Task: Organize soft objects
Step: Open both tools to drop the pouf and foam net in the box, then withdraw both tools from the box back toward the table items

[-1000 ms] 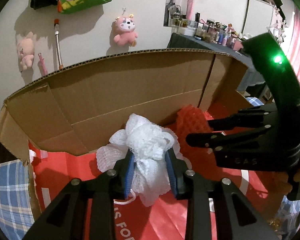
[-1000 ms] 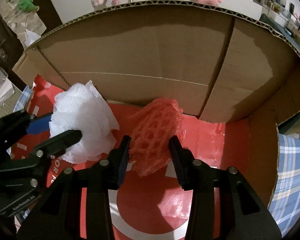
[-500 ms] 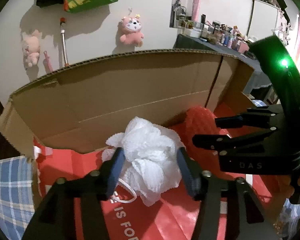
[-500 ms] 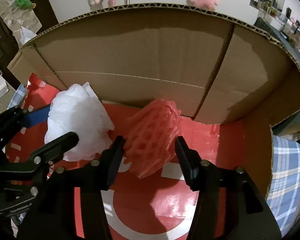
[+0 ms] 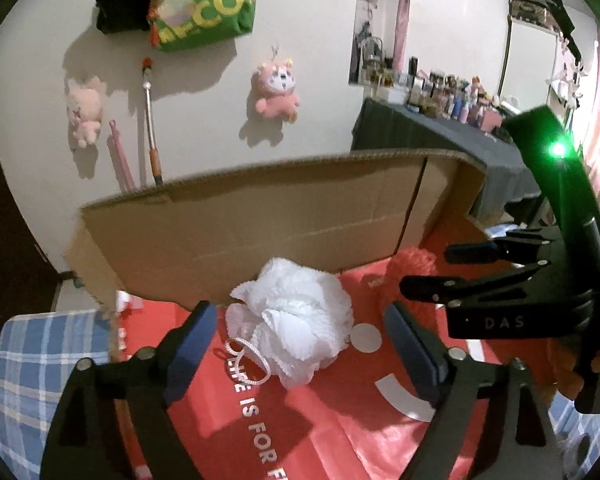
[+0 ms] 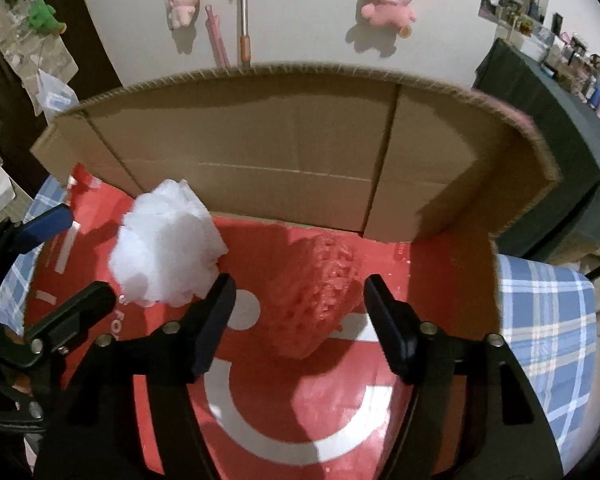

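Observation:
A white mesh bath sponge (image 5: 296,316) (image 6: 166,246) with a cord loop lies on the red bag lining (image 5: 340,420) inside the cardboard box (image 5: 260,236) (image 6: 300,152). My left gripper (image 5: 300,332) straddles it; its jaws are opening and stand clear of the sponge on both sides. A red mesh sponge (image 6: 318,300) (image 5: 410,266) lies to the right of the white one. My right gripper (image 6: 300,304) hovers over it with its jaws opening and gaps on both sides. The right gripper (image 5: 440,268) also reaches in from the right of the left wrist view.
Tall cardboard flaps wall the far side and right of the box. A blue plaid cloth (image 6: 548,332) (image 5: 48,352) lies under the box on both sides. Plush toys (image 5: 278,92) hang on the wall behind, and a dark table (image 5: 440,136) with bottles stands at the right.
Both grippers have let go: the left released the white sponge, the right the red one. Both jaws widened and both hands rose a little. The sponges now rest on the red lining.

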A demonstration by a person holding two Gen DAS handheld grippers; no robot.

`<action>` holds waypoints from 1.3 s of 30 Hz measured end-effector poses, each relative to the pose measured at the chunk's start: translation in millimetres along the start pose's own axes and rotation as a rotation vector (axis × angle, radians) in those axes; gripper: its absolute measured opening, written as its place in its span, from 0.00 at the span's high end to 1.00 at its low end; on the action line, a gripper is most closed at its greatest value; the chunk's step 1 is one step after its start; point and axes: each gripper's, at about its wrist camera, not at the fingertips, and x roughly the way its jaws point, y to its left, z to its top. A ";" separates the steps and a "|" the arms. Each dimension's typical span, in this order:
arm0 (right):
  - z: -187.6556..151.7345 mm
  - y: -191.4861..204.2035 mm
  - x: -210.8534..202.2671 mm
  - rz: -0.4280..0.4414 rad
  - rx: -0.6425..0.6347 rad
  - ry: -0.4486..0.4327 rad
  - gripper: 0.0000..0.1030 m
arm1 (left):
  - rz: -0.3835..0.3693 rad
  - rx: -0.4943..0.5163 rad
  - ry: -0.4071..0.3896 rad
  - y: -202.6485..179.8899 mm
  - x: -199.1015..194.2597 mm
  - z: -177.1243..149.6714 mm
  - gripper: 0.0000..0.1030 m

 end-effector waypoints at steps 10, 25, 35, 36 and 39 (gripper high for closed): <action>-36.5 11.4 -98.1 -0.014 -0.008 -0.144 0.25 | 0.035 -0.024 -0.169 -18.7 -109.1 -1.5 0.00; -145.3 44.4 -275.8 -0.030 -0.054 -0.502 0.10 | 0.034 -0.004 -0.419 -57.3 -272.0 -59.4 0.00; -231.4 71.2 -334.6 -0.056 -0.100 -0.645 0.05 | 0.085 -0.006 -0.503 -75.4 -339.4 -116.0 0.00; -238.5 71.9 -336.2 -0.050 -0.096 -0.649 0.05 | 0.080 -0.008 -0.507 -76.5 -342.1 -124.2 0.00; -265.4 72.6 -339.0 -0.046 -0.079 -0.669 0.05 | 0.079 -0.028 -0.507 -79.1 -346.0 -149.0 0.00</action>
